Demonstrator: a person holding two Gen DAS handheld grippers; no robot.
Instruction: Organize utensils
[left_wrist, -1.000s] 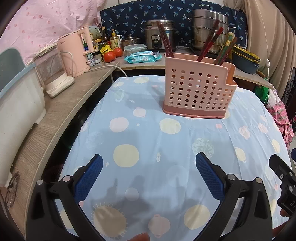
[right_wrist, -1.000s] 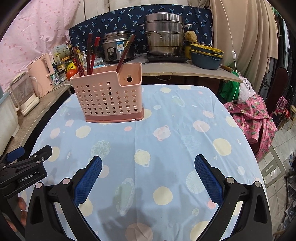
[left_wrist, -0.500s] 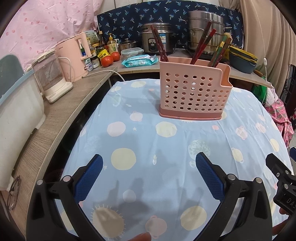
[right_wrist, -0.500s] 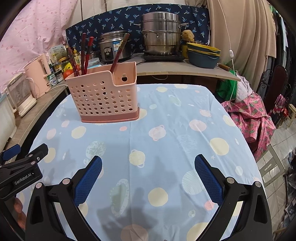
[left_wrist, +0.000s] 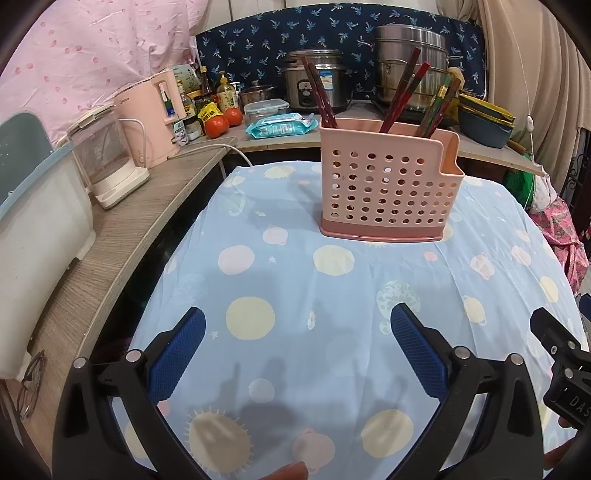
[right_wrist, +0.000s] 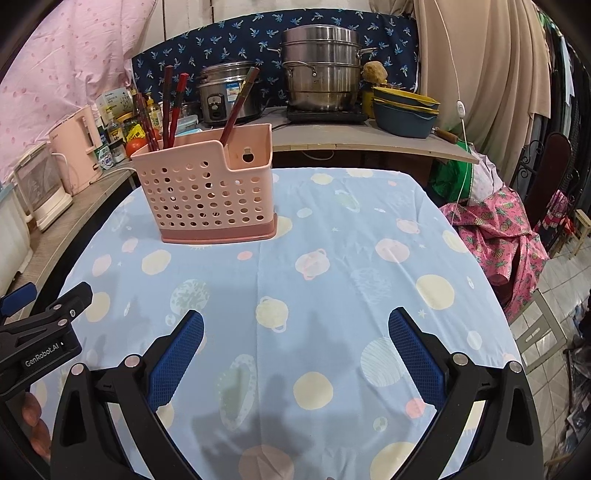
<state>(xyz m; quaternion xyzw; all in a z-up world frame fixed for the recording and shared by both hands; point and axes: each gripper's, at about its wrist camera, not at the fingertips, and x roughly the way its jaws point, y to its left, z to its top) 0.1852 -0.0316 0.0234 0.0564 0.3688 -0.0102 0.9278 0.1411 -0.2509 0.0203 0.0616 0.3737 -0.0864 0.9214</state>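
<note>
A pink perforated utensil holder (left_wrist: 388, 192) stands upright on the blue patterned tablecloth (left_wrist: 295, 295); it also shows in the right wrist view (right_wrist: 210, 195). Several dark red chopsticks (left_wrist: 321, 96) stick up out of it, also seen in the right wrist view (right_wrist: 171, 107). My left gripper (left_wrist: 297, 350) is open and empty, well short of the holder. My right gripper (right_wrist: 295, 350) is open and empty, near the table's front, with the holder ahead to its left.
A wooden counter (left_wrist: 122, 236) runs along the left with a pink kettle (left_wrist: 151, 118) and a white appliance (left_wrist: 107, 162). Behind stand a rice cooker (left_wrist: 317, 81), a steel steamer pot (right_wrist: 321, 74) and stacked bowls (right_wrist: 404, 110). Pink cloth (right_wrist: 498, 229) hangs at the right.
Both grippers have drawn back a little from the holder, which looks slightly smaller and farther. Both stay open and empty.
</note>
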